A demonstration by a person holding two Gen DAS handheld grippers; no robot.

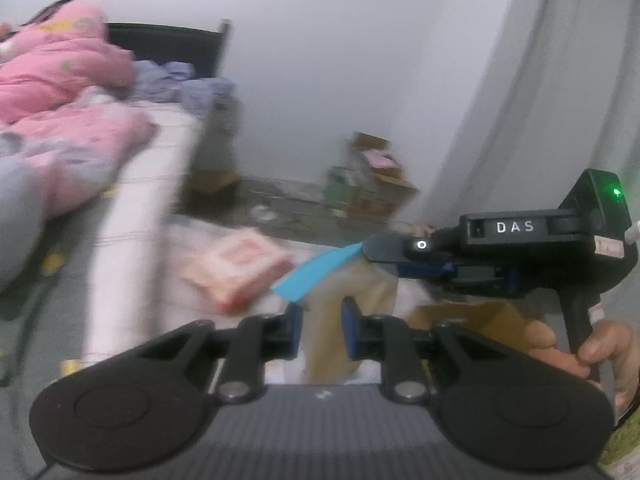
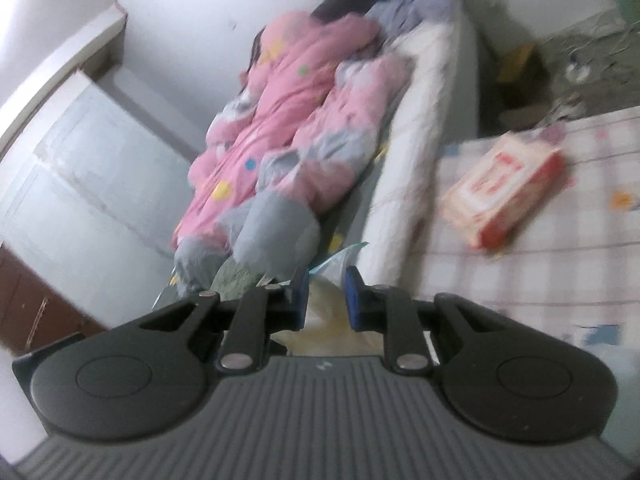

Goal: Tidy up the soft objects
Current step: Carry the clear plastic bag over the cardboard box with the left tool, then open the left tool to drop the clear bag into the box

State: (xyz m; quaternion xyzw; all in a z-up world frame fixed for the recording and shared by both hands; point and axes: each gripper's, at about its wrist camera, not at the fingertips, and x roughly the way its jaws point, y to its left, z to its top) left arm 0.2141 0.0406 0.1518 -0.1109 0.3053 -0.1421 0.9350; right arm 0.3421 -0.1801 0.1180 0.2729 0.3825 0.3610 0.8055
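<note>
Both the left gripper (image 1: pixel 322 322) and right gripper (image 2: pixel 326 298) are seen clamped on a thin blue-edged bag (image 1: pixel 316 270), stretched between them, near the pink packet (image 2: pixel 506 192).

Ahead of the left gripper (image 1: pixel 322 316) the checked bed surface (image 2: pixel 560 264) lies bare around the pink tissue pack (image 1: pixel 240 268), while the right gripper (image 1: pixel 362 250) crosses close in front and pink quilts (image 1: pixel 60 120) crowd the left side.
</note>
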